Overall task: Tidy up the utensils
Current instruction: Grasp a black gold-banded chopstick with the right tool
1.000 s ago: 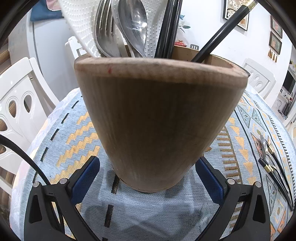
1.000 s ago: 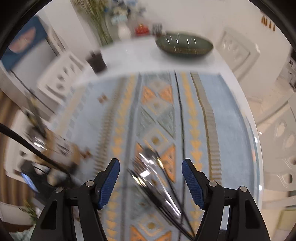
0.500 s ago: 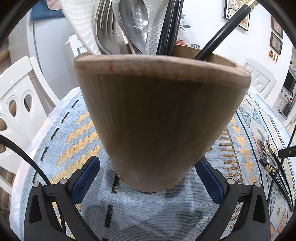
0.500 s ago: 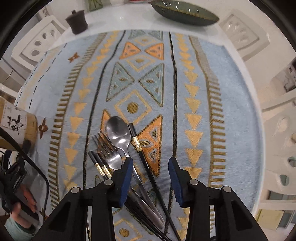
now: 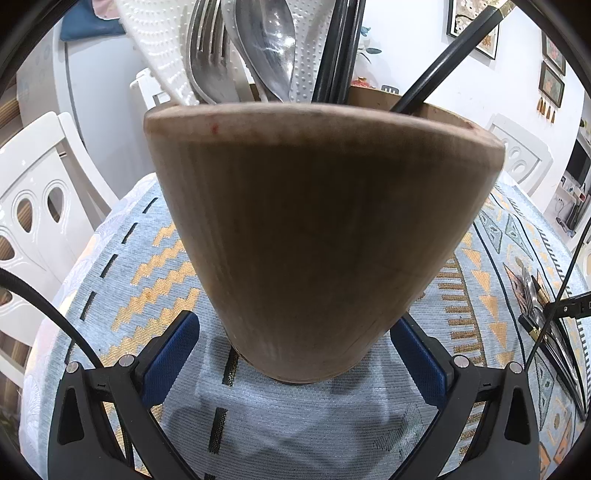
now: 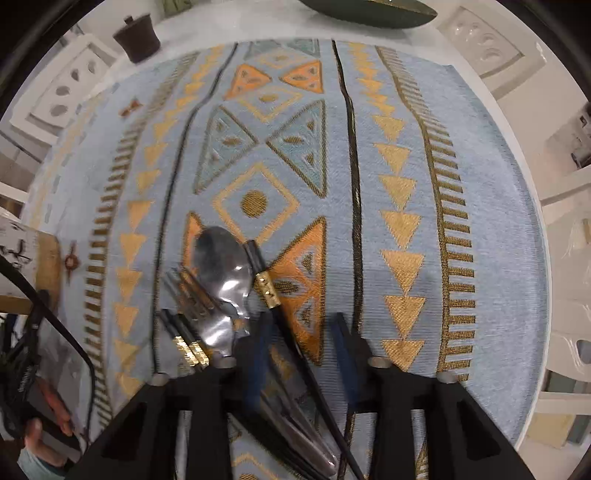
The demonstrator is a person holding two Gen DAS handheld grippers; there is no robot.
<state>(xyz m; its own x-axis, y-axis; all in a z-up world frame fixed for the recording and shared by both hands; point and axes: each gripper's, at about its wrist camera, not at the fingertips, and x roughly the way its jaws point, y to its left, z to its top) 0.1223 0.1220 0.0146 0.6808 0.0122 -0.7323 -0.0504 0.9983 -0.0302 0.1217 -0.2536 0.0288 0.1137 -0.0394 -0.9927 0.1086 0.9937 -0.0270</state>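
R gripper (image 6: 300, 332) has dropped from well above the cloth (image 6: 480, 221) to right over the loose pile, and it's now pointing straight down at the lower centre of its frame. Its jaws have just been closing and are now standing narrow, but they're not pinching yet. A single chopstick (image 6: 267, 288) is running between them w/ daylight on both sides. The frame-left finger is sitting over the spoon (image 6: 221, 258) and fork (image 6: 192, 291) handles, too blurred to call contact. Judging by that, the next pick is under way and the chopstick is the target. If the left finger is also catching a handle, the grab could be coming up messy.

L gripper (image 5: 293, 354) isn't moving. Its jaws are spread either side of the holder (image 5: 321, 229) base. The frame-left pad is clear of the wood, the right one is very close, and I can't tell if it's touching. It looks to be bracing the holder for the drop-in.

Count, moving outward:
- On the cloth, lower left-centre of the R view: 1 spoon, 1 fork as far as I can tell, and 3 chopsticks. That's the single one plus a pair (image 6: 184, 343) w/ gold bands left of the fork.
- In the holder, top of the L view: 2 white dotted paddles (image 5: 159, 48), 1 fork (image 5: 207, 62), at least 1 spoon (image 5: 266, 37), 2 upright chopsticks (image 5: 340, 48) and 1 leaning one (image 5: 454, 55).
- Beyond that: 1 dark pot (image 6: 136, 37) upper left, 1 green dish (image 6: 369, 11) at the top edge, and a hand (image 6: 44, 428) lower left.

So approx. 5 pieces are still waiting on the cloth.
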